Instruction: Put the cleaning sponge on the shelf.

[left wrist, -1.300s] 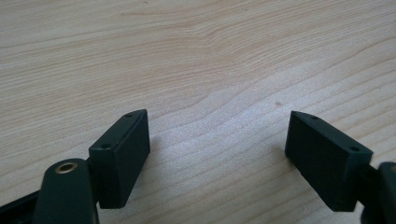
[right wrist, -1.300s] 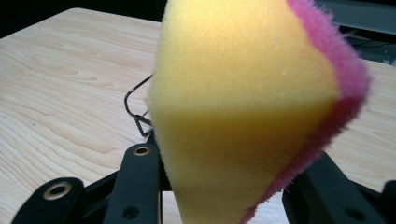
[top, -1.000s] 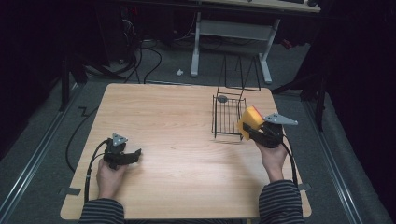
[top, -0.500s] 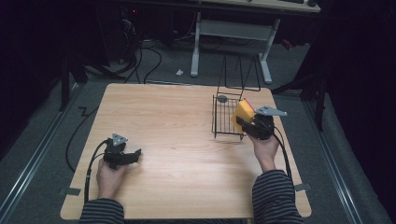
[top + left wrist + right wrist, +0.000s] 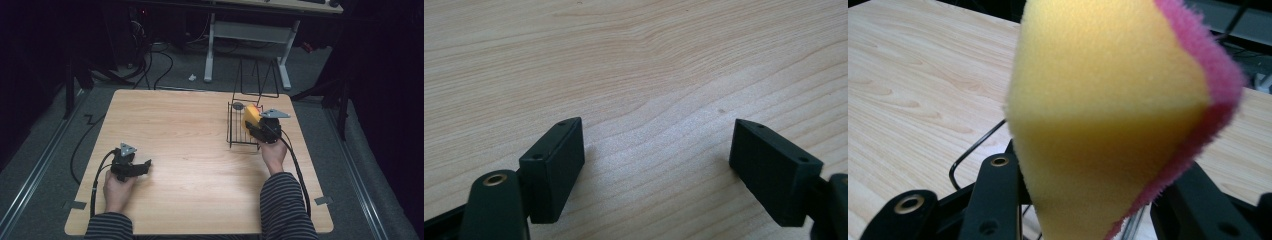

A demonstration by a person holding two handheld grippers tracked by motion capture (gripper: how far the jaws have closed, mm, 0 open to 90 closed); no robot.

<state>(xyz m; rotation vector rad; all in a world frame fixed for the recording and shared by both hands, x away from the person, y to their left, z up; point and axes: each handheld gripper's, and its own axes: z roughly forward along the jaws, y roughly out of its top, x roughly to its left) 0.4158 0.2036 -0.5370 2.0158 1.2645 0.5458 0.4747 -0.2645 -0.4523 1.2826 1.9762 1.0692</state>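
Resting on pale wood table (image 5: 190,150), left gripper (image 5: 131,167) spread, right gripper (image 5: 257,125) pinching sponge (image 5: 250,116), dark room.

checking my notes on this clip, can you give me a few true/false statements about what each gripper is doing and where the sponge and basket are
1. The right gripper is shut on a yellow sponge with a pink backing. True.
2. The left gripper holds a cloth. False: its jaws stand open over bare table.
3. The sponge is over the wire basket at the table's right side. True.
4. The wire basket sits beside the left gripper. False: it stands across the table, by the right gripper.
5. The left gripper rests low near the table's front left. True.
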